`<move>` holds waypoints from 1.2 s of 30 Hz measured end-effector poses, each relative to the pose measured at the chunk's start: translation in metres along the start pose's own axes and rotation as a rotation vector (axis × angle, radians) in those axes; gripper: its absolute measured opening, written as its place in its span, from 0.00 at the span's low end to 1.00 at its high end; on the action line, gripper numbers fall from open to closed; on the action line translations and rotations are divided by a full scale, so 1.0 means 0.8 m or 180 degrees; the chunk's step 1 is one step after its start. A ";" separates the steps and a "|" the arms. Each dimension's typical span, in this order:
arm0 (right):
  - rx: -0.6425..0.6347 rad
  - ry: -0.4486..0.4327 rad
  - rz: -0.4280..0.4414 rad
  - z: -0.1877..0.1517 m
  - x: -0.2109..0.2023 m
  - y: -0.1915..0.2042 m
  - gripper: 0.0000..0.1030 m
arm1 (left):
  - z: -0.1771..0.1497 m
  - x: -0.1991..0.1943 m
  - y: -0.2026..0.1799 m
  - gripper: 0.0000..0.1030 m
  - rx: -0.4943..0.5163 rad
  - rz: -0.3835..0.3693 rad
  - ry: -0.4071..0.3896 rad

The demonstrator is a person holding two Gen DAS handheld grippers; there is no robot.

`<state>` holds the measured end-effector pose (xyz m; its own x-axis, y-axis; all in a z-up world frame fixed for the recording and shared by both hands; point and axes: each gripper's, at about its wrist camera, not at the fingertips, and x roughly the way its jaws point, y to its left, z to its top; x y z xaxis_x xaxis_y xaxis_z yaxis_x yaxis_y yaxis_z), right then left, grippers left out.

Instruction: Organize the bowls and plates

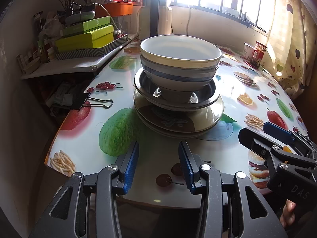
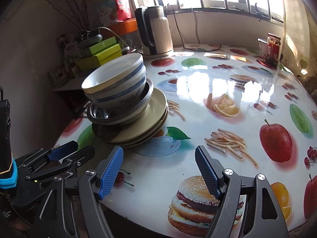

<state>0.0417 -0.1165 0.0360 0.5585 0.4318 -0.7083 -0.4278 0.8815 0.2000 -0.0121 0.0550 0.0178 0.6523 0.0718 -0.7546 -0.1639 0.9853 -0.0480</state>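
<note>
One stack of dishes stands on the fruit-print table (image 1: pixel 227 154) (image 2: pixel 198 103). At the bottom lie beige plates (image 1: pixel 210 117) (image 2: pixel 150 119), on them a dark metal dish (image 1: pixel 146 83) (image 2: pixel 97 113), and on top nested white bowls with blue bands (image 1: pixel 178 59) (image 2: pixel 116 81). My left gripper (image 1: pixel 158 148) (image 2: pixel 79 150) hovers just in front of the stack, open, nothing between its blue pads. My right gripper (image 2: pixel 159 152) (image 1: pixel 255 130) hangs to the right of the stack, open wider and empty.
An electric kettle (image 2: pixel 156 31) (image 1: pixel 154 17) stands at the table's back. A red-labelled jar (image 2: pixel 273 47) (image 1: pixel 259 51) sits at the far right by the curtain. Green boxes (image 1: pixel 85 35) are piled on a side shelf. A black binder clip (image 1: pixel 83 99) grips the table's left edge.
</note>
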 end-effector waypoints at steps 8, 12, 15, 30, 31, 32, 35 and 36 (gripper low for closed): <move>-0.0001 0.0000 0.0002 0.000 0.000 0.000 0.74 | 0.000 0.000 0.000 0.41 -0.0001 0.0000 -0.0001; -0.0002 0.0002 0.0002 0.000 0.000 0.000 0.74 | 0.000 0.000 -0.001 0.41 0.0000 0.0002 0.0001; 0.0002 0.0001 0.0000 0.000 0.000 0.000 0.74 | 0.000 0.000 -0.001 0.41 0.0000 0.0002 0.0002; 0.0001 0.0001 0.0002 0.000 0.000 -0.001 0.74 | -0.001 -0.002 -0.002 0.41 0.0006 0.0004 -0.0007; 0.0002 0.0000 0.0002 0.000 0.000 -0.001 0.74 | -0.001 -0.002 -0.002 0.41 0.0006 0.0007 -0.0007; 0.0002 0.0000 0.0003 0.000 0.000 -0.001 0.74 | -0.001 -0.001 -0.002 0.41 0.0006 0.0013 -0.0004; 0.0000 0.0000 0.0005 0.000 0.000 -0.001 0.74 | 0.000 0.000 -0.001 0.41 0.0003 0.0013 0.0016; 0.0002 0.0000 0.0004 0.000 0.000 -0.001 0.74 | 0.000 0.001 -0.002 0.41 0.0005 0.0018 0.0021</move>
<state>0.0420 -0.1171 0.0357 0.5580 0.4329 -0.7080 -0.4281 0.8810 0.2013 -0.0116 0.0538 0.0174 0.6465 0.0764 -0.7590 -0.1665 0.9851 -0.0427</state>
